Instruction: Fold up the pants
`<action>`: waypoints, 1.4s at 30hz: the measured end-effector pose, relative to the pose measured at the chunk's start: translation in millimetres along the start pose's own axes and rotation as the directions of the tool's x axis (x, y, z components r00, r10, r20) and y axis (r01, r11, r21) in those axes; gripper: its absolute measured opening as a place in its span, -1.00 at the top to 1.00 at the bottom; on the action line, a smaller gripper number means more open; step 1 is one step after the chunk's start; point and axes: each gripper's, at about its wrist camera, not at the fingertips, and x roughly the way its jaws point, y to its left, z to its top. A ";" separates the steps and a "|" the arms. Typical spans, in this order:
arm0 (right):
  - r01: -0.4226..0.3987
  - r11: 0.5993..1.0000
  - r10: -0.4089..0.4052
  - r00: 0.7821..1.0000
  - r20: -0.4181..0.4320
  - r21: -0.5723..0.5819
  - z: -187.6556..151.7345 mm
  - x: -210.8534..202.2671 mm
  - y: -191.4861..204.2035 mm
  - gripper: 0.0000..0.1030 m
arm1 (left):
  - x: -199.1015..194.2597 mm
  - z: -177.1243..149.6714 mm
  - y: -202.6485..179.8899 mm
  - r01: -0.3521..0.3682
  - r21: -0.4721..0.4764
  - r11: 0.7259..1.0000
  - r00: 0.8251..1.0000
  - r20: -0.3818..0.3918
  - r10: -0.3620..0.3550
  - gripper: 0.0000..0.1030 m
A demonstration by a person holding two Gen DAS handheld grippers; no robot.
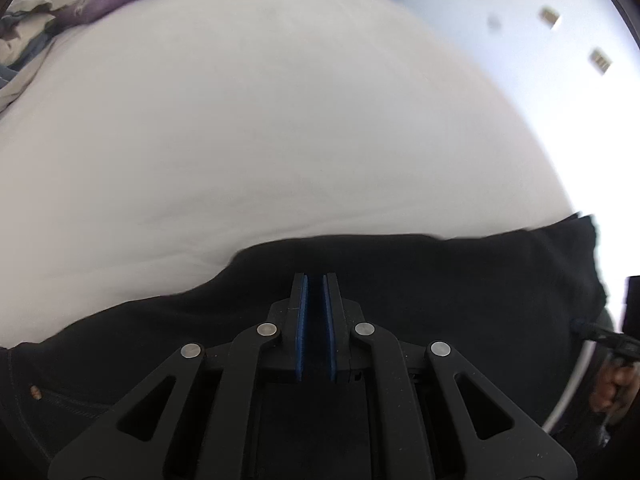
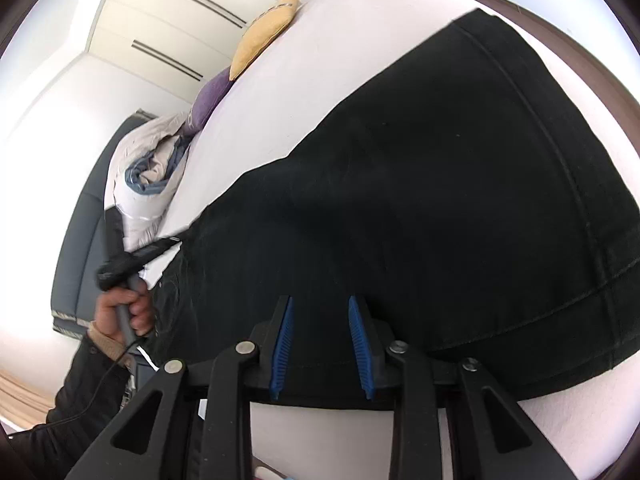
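Observation:
Black pants (image 2: 420,184) lie flat on a white bed sheet (image 2: 280,92), with a hem and side seam towards the right. My right gripper (image 2: 320,304) is open, its blue pads apart over the near edge of the pants. In the left wrist view the pants (image 1: 420,280) fill the lower part over the white sheet (image 1: 240,120). My left gripper (image 1: 315,280) has its blue pads nearly together with dark cloth between them, at the pants' edge. The left gripper and the hand holding it (image 2: 128,308) also show in the right wrist view.
A yellow cushion (image 2: 266,38) and a purple cushion (image 2: 210,100) lie at the far end of the bed, next to a bundled duvet (image 2: 148,172). A dark headboard (image 2: 80,232) and white cupboards (image 2: 168,20) stand beyond. Pale floor (image 1: 520,60) shows past the bed edge.

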 end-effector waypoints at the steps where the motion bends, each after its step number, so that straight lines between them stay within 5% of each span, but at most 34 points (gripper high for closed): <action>1: -0.002 1.000 0.002 1.000 0.000 0.002 0.3 0.0 -0.8 0.44 | 9.6 2.1 4.6 -0.006 -0.012 1.000 1.000 -0.012 0.006 0.84; 3: 0.011 1.000 -0.011 1.000 -0.002 -0.005 0.4 -2.9 -2.0 0.48 | 9.9 7.2 17.2 0.026 -0.092 0.995 0.999 0.036 -0.022 0.84; 5: 0.012 1.000 -0.012 1.000 0.010 -0.001 0.4 -7.4 -3.9 0.48 | 4.7 11.8 23.8 -0.016 -0.142 0.990 0.999 0.044 0.022 0.84; 9: -0.021 1.000 0.021 1.000 0.017 0.004 -3.0 -15.3 -4.4 0.35 | -20.1 8.7 -3.5 -0.243 -0.049 0.969 0.967 0.071 0.246 0.84; 13: -0.066 0.996 0.067 0.998 0.003 -0.059 -11.4 -18.2 2.5 0.10 | -36.5 -15.6 -33.7 -0.239 0.001 0.971 0.966 0.101 0.237 0.84; 15: -0.040 0.999 0.040 0.999 0.002 -0.035 -11.0 -13.8 -8.1 0.29 | -34.6 -36.2 -35.3 -0.252 0.026 0.967 0.965 0.079 0.249 0.84; 17: 0.004 1.000 -0.004 1.000 0.014 0.017 -5.3 -15.5 -22.1 0.92 | 36.2 -41.2 -51.2 -0.274 0.053 0.960 0.962 0.013 0.274 0.84; 21: 0.136 0.987 -0.145 0.983 0.111 0.084 7.1 -54.2 -44.4 0.98 | 35.6 -41.6 -57.9 -0.309 0.045 0.950 0.951 0.035 0.308 0.84; 25: 0.135 0.986 -0.152 0.971 0.186 0.099 6.7 -101.7 -54.2 0.73 | 12.7 -60.3 -84.3 -0.339 0.074 0.938 0.940 0.074 0.334 0.84; 29: 0.056 0.992 -0.077 0.979 0.191 0.112 -15.7 -124.9 -52.2 -0.19 | -13.7 -72.0 -91.2 -0.336 0.055 0.940 0.939 0.096 0.330 0.84; 35: -0.005 0.978 -0.032 0.984 0.174 0.209 -52.1 -127.5 -63.2 -0.39 | -46.7 -66.2 -126.3 -0.316 0.074 0.946 0.946 0.103 0.308 0.84; 42: -0.047 0.950 -0.022 0.976 0.218 0.308 -56.6 -115.6 -75.5 -0.48 | -49.7 -93.6 -149.8 -0.240 0.048 0.969 0.967 0.098 0.235 0.84</action>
